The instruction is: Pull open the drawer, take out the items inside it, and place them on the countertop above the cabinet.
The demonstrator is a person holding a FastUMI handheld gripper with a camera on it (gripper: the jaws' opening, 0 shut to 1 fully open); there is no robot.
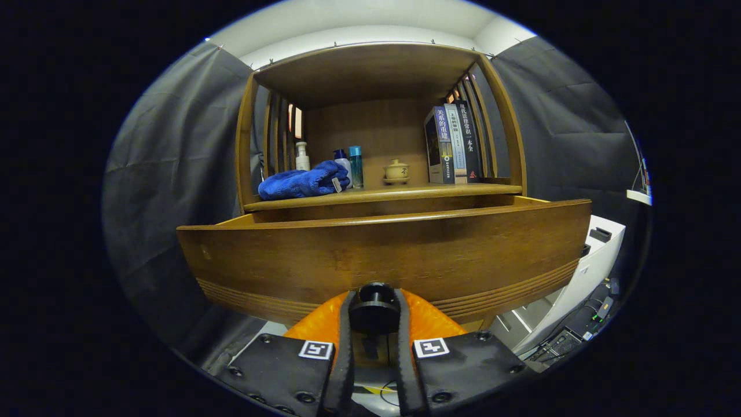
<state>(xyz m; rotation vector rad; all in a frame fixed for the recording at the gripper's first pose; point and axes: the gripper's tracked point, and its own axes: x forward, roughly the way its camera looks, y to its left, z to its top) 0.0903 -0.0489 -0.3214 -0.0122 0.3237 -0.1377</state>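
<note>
The drawer (382, 255) stands pulled out, its tall front filling the way straight ahead of the gripper (374, 315), whose fingers close on the knob (374, 307); the opening lies above and behind that front, free from overhead. On the bench (405, 193) above, a towel (304, 182) and bottles (353, 165) take the left, books (451, 145) the right and a teapot (396, 171) the back middle. Bare wood stays free along the front edge between towel and books, under the cabinet's top board (370, 69).

Dim, warm overhead light; sharp centre, strong fisheye bending toward edges.
</note>
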